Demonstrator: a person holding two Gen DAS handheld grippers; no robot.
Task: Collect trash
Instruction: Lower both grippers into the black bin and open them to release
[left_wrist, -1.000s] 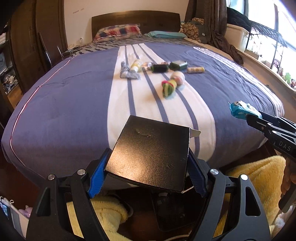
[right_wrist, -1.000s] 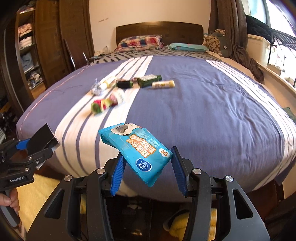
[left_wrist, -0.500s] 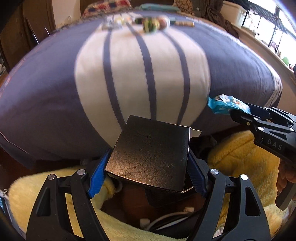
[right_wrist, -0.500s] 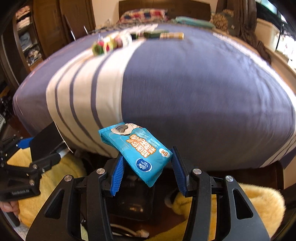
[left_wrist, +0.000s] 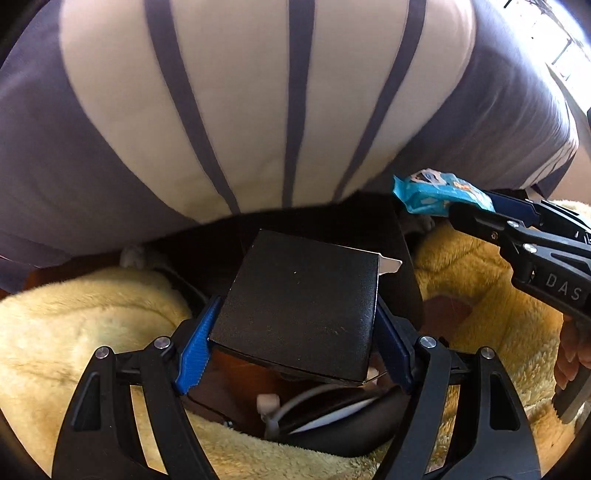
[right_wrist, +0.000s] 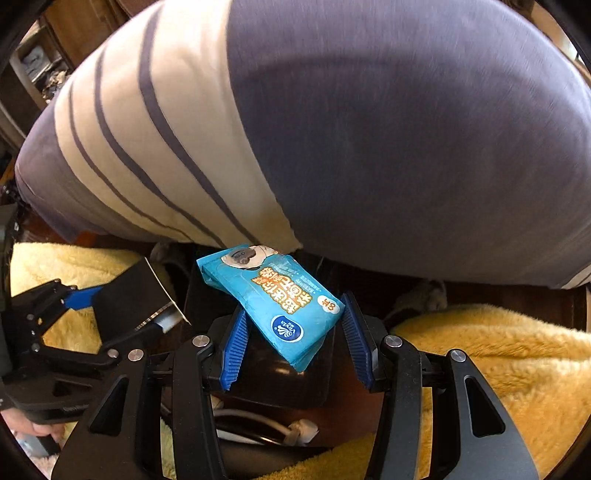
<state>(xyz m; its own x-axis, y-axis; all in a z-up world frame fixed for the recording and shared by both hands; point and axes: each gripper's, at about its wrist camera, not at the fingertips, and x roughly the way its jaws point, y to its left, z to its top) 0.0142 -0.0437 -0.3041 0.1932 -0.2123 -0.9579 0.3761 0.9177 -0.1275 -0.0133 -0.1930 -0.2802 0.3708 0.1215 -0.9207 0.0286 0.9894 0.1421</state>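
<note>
Striped bedding fills the top of both views, with yellow fleece on the floor below and a dark bin set between the folds. Left claw is clamped across a flat black box; right claw pinches a blue wipes packet by its lower end. Both point steeply down at that bin. My read: centre each piece over the opening before letting go, box first since it's wider, and mind the white cable lying near the rim. Box looks stiff, matte, one flap sticking out; packet is glossy, soft, slightly crumpled.
</note>
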